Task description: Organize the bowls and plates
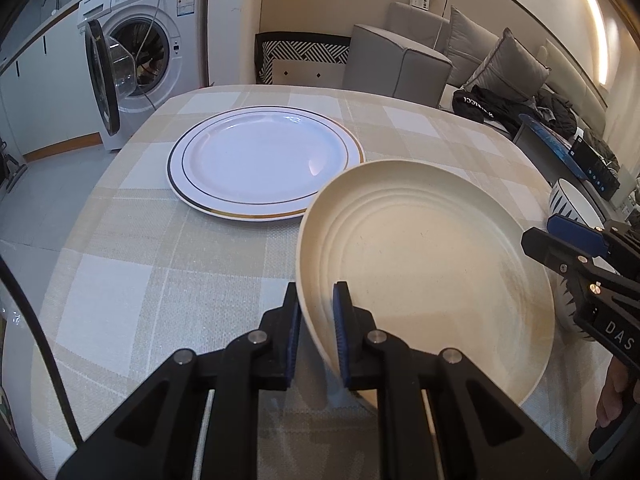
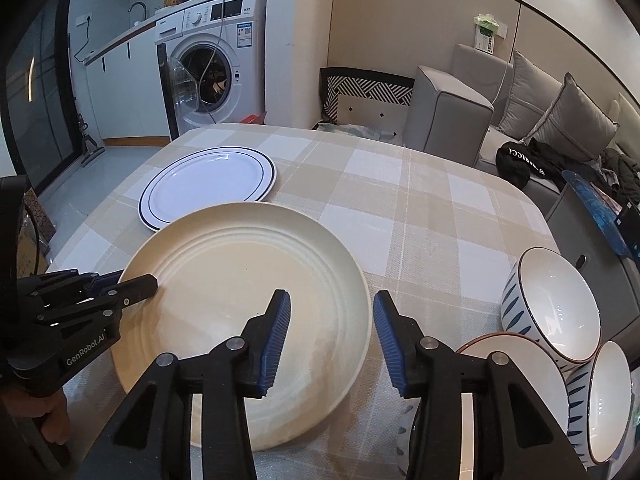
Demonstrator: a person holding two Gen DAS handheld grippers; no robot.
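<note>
Two tools met the ridged cream round plate (image 2: 240,304): left tool (image 1: 318,334) clamped its rim, right tool (image 2: 332,338) gaped around its opposite rim; open checked counter (image 2: 420,208) lay beyond.

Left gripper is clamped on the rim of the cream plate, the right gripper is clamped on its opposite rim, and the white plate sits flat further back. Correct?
Not quite. The right gripper is open, its pads straddling the cream plate rim without pressing, as the right wrist view shows. The left gripper does clamp it, and the white plate lies flat behind.
</note>
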